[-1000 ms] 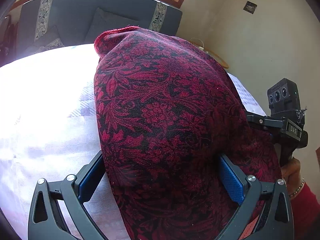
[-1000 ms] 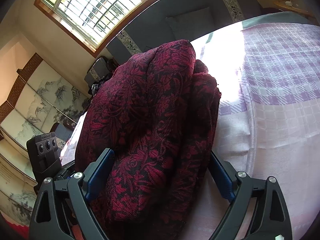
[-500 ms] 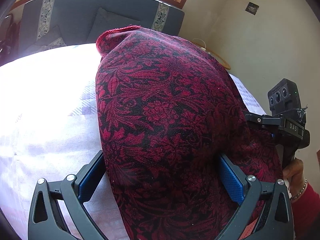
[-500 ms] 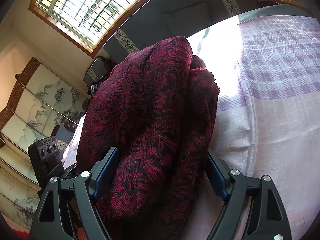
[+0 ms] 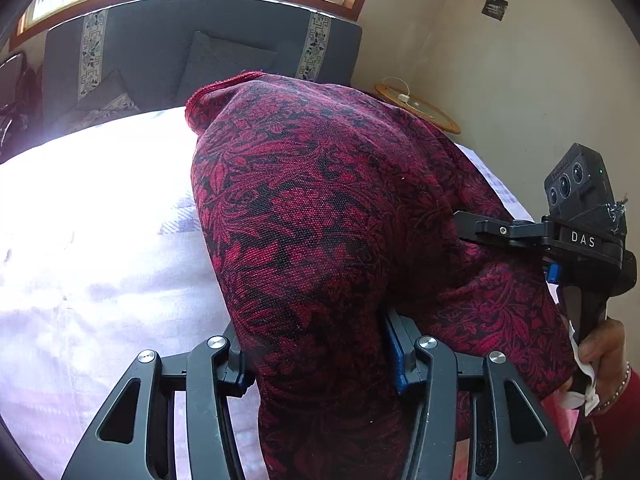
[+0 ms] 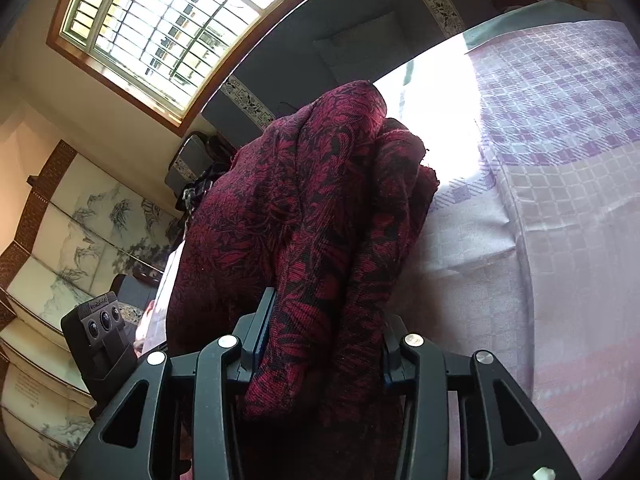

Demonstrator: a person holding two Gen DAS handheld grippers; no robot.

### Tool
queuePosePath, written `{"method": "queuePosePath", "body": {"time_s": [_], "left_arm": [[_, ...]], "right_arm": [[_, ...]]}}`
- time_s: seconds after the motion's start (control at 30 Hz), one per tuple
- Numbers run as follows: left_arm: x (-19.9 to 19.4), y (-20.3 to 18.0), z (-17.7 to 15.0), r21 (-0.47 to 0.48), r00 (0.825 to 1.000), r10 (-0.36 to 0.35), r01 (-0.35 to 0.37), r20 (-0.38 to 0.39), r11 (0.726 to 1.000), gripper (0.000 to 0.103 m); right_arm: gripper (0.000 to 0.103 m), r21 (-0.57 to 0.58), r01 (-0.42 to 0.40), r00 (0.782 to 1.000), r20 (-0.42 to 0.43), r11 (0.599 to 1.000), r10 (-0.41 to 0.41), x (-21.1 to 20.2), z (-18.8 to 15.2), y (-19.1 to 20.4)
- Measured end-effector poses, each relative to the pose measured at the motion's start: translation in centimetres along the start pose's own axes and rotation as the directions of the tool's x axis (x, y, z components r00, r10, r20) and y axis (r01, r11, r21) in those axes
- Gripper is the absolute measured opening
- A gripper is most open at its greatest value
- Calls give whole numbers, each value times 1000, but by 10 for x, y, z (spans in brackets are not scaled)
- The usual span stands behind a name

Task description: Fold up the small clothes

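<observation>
A dark red floral-patterned garment (image 5: pixel 320 232) lies bunched on a bed with a pale lilac checked cover (image 5: pixel 100 240). My left gripper (image 5: pixel 320 356) is shut on a thick fold of the garment at its near end. My right gripper (image 6: pixel 320 344) is shut on another bunched fold of the same garment (image 6: pixel 320 208). The right gripper also shows in the left wrist view (image 5: pixel 480 228) at the right, pressed into the cloth. The left gripper's camera block (image 6: pixel 100 328) shows at the lower left of the right wrist view.
A dark grey sofa (image 5: pixel 208 52) with cushions stands beyond the bed under a window (image 6: pixel 160 32). A small round wooden side table (image 5: pixel 416 108) sits in the corner. A painted folding screen (image 6: pixel 72 240) stands at the left. The checked cover (image 6: pixel 560 160) stretches right.
Both grippers have closed from wide open onto folds of the garment. The cloth has bunched up between the jaws.
</observation>
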State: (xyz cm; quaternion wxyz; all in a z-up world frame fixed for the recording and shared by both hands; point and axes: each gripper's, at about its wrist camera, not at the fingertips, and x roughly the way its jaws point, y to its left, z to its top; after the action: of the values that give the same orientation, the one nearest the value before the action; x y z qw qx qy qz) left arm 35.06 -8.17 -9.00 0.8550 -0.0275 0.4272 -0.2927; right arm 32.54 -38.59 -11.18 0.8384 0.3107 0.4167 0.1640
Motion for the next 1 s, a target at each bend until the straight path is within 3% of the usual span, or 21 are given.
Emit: {"method": "queuePosePath", "body": {"time_s": [0.23,0.57,0.8,1.0], "left_arm": [[-64,-3,-32,4,997,65,-65,41,998,49],[-161,6,-109,-30,976,195,-193,92,981,49],[-194,9,-148,-48,965,241,-238,102,970,49],[-197,5,-176,-66,960,261,-256,100,965,49]], "right_arm": [[37,-16,-67,998,8,998,67,-14,-36,32],[37,-129,-162,987,-33,978,159,-21,-103,105],[37,-135,-205,978,-60,969,199,-15,-141,127],[37,-133,-195,979,-83,972,185,-13,-164,127]]}}
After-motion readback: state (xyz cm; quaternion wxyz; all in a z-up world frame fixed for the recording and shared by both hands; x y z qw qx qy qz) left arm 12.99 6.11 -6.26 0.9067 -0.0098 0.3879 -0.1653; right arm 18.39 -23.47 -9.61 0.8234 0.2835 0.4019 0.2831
